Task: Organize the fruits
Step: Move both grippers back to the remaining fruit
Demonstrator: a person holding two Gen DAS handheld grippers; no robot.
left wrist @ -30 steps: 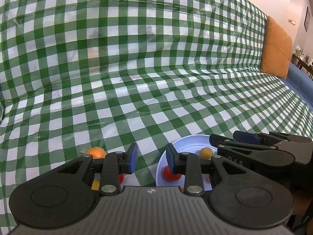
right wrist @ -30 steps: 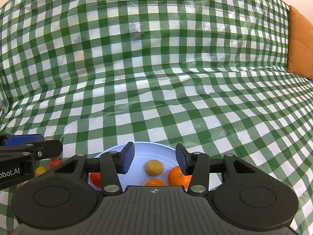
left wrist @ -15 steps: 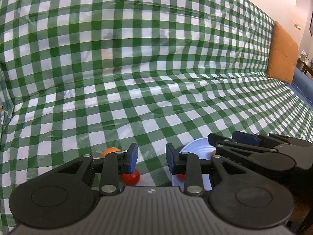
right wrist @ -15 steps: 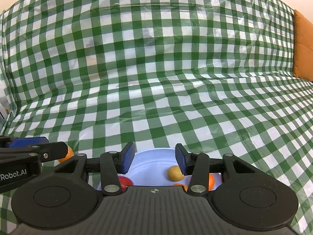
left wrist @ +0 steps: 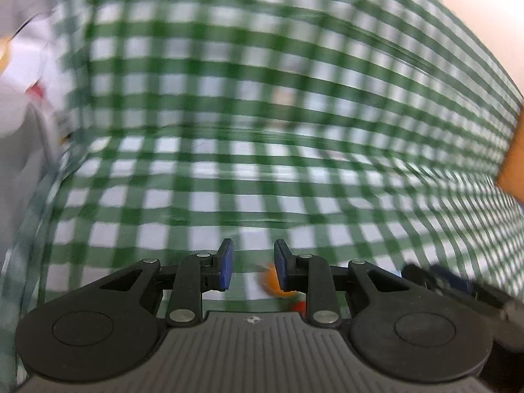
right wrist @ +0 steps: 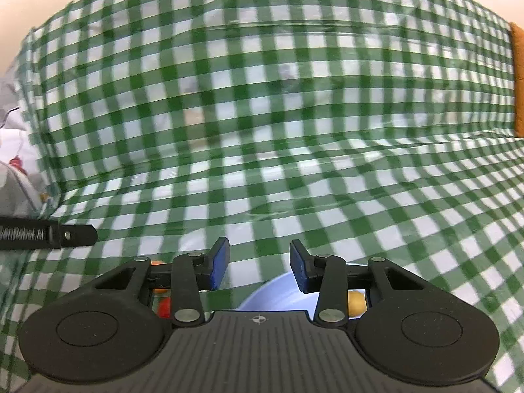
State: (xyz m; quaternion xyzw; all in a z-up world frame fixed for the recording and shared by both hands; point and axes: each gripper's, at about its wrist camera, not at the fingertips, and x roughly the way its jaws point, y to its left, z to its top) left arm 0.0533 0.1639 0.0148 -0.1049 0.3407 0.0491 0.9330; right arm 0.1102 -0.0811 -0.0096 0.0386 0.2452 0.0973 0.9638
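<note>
Counting fruit gave one orange [left wrist: 270,278] and one red fruit [left wrist: 297,305] by the left gripper [left wrist: 252,267], and a yellow fruit [right wrist: 356,301] on the single blue plate [right wrist: 278,294]. Another orange bit [right wrist: 159,290] and red bit [right wrist: 163,306] showed under the right gripper [right wrist: 258,267]. Both grippers pointed down over the checked cloth [right wrist: 262,131], jaws closing on nothing. The orange lay just behind the left gripper's right finger.
</note>
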